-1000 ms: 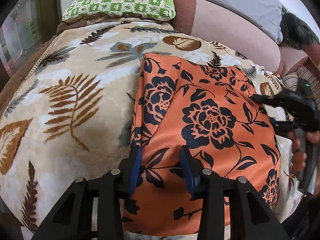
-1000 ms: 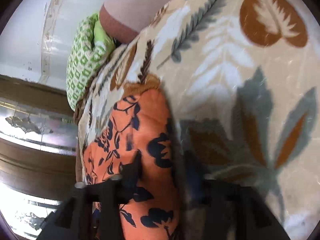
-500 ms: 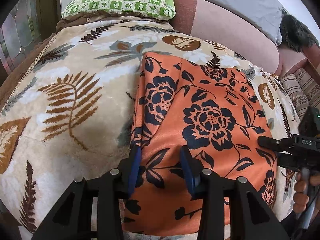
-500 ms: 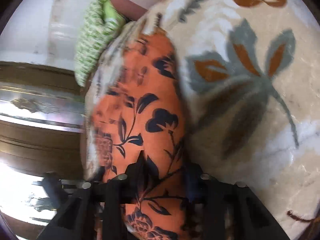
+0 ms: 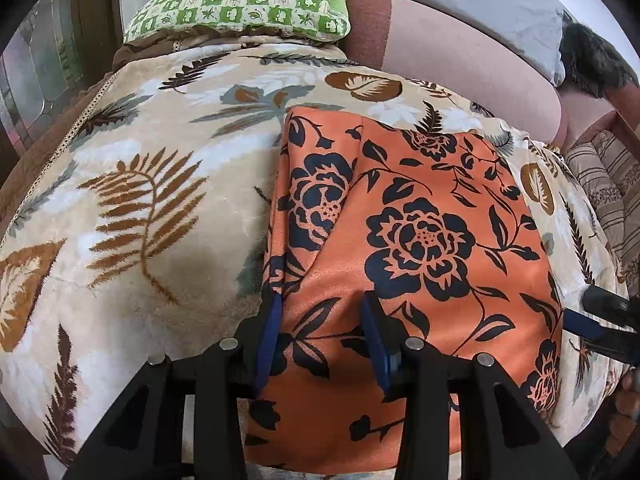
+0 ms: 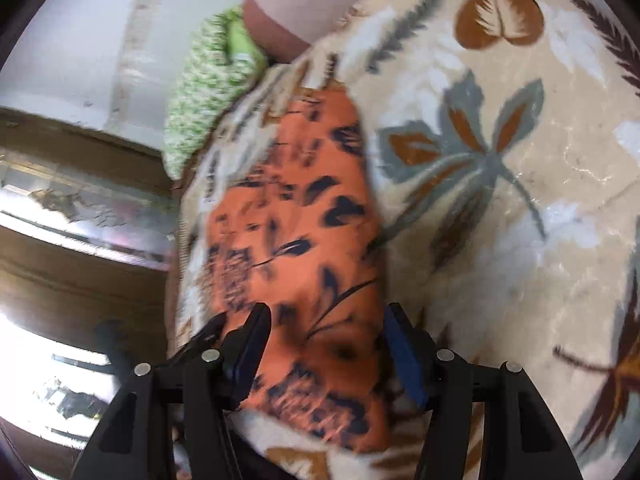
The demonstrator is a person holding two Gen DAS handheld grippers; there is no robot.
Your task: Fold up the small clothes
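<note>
An orange garment with dark blue flowers (image 5: 416, 236) lies spread flat on a leaf-patterned blanket (image 5: 152, 208). My left gripper (image 5: 322, 336) is open, its blue pads straddling the garment's near left edge. My right gripper (image 6: 324, 354) is open over the garment's right side (image 6: 292, 248), one pad over the cloth and the other by its edge; that view is blurred. The right gripper also shows at the far right of the left wrist view (image 5: 600, 316), at the garment's right edge.
A green checked pillow (image 5: 240, 4) lies at the head of the bed. A pink bolster (image 5: 460, 56) and grey pillow (image 5: 488, 0) run along the back right. Striped fabric (image 5: 608, 184) lies at the right. A wooden cabinet (image 6: 80, 216) stands beside the bed.
My right gripper has moved down along the garment's right edge toward its near corner and its jaws have spread wider. My left gripper has stayed in place, open.
</note>
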